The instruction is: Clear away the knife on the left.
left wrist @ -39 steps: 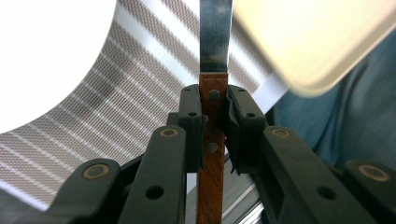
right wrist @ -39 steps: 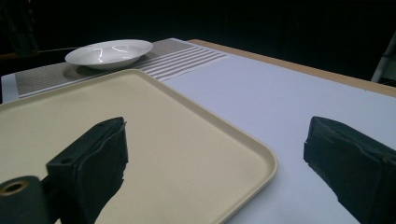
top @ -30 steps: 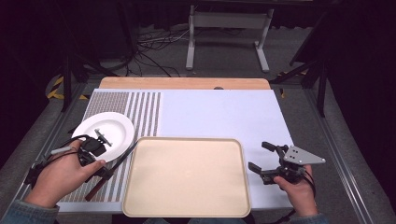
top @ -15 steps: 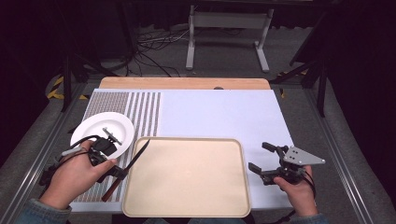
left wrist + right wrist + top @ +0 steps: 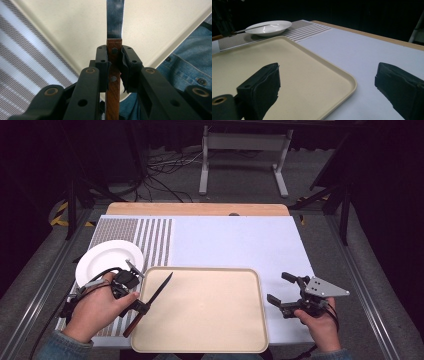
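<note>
Since half a second ago your left gripper (image 5: 136,306) carries the knife (image 5: 150,302) rightward, blade over the tray (image 5: 210,340), tip pointing up-right, axis diagonal. Left gripper view: jaws clamp the wooden handle (image 5: 113,82). Right gripper view: your right gripper (image 5: 327,87) gapes beside the tray.

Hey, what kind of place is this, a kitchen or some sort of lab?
Probably a recording lab or studio, not a kitchen: the table stands among black curtains, with loose cables and a metal stand on the floor behind. A person works handheld grippers over a tray.
</note>
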A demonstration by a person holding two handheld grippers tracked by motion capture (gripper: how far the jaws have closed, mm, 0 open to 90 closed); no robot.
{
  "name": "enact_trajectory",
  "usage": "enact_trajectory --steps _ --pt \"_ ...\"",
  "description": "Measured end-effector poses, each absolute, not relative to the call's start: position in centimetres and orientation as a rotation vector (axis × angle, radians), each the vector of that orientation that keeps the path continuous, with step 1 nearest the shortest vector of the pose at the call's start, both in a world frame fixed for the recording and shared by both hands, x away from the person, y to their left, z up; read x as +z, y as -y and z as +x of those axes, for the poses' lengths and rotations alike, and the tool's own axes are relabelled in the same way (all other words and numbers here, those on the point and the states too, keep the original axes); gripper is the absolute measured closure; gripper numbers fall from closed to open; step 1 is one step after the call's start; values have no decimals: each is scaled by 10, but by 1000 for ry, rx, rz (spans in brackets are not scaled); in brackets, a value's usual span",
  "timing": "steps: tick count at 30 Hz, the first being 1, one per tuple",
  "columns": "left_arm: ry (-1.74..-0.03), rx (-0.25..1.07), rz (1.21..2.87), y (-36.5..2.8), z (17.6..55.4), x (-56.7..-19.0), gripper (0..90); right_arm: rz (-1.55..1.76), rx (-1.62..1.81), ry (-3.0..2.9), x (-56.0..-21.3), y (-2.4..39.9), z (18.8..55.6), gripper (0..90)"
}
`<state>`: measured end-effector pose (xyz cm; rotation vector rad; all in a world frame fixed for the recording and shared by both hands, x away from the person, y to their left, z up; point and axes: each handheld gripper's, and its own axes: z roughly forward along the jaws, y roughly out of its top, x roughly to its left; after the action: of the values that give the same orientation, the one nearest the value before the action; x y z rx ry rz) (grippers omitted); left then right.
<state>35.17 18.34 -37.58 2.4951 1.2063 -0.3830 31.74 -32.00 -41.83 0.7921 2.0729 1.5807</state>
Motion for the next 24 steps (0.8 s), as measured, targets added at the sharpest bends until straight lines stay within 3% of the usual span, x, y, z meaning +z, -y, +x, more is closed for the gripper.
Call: enact_trajectory --steps 24 --pt "-1263 -457 2508 -164 365 -410 777 799 1592 -2069 -418 321 319 67"
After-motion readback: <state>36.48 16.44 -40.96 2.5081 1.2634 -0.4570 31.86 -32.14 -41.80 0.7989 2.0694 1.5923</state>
